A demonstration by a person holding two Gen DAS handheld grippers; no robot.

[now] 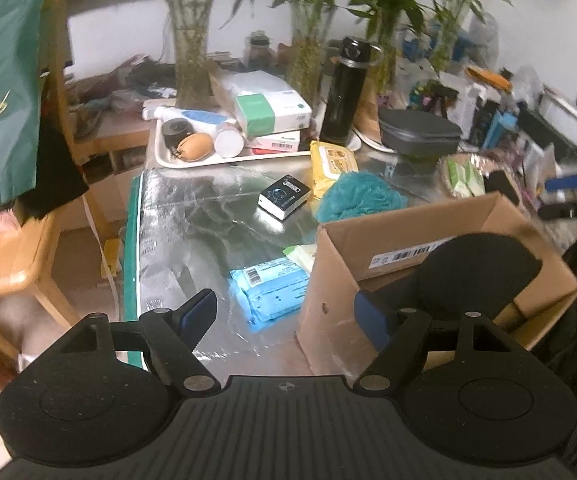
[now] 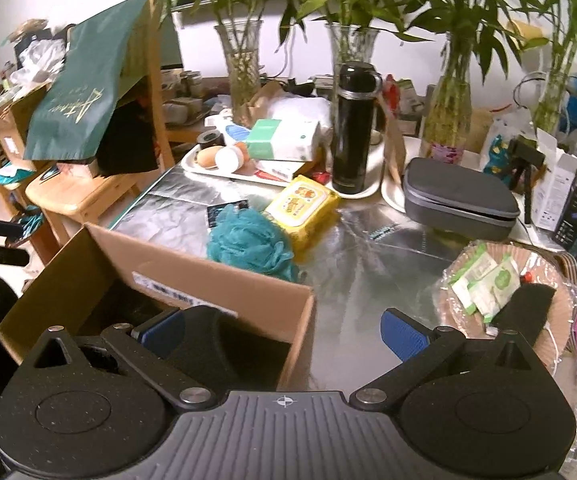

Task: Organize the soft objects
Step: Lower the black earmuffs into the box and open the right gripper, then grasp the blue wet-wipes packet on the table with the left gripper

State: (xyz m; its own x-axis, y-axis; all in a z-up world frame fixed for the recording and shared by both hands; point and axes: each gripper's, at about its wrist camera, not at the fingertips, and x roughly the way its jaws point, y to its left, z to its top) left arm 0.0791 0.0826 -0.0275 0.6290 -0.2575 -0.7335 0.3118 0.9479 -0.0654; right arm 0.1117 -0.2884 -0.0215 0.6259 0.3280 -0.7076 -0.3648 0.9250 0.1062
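the cardboard box (image 1: pixel 440 264) sits on the shiny table (image 1: pixel 208 216). the teal bath pouf (image 2: pixel 248 242) lies just behind it, ahead of the right gripper (image 2: pixel 284 330), which looks nearer. the blue soft pack (image 1: pixel 268 292) lies straight ahead of the left gripper (image 1: pixel 284 314), long side pointing away. both stand wide with nothing inside (the box's inside is dark, hard to see).

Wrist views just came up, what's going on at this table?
A person is sorting soft items into the cardboard box, a hand-held gripper in each hand. Both the left hand-held gripper and the right hand-held gripper are open and hold nothing. The teal bath pouf and yellow wipes pack lie on the table behind the box; the blue pack lies beside it, in front of the left one.
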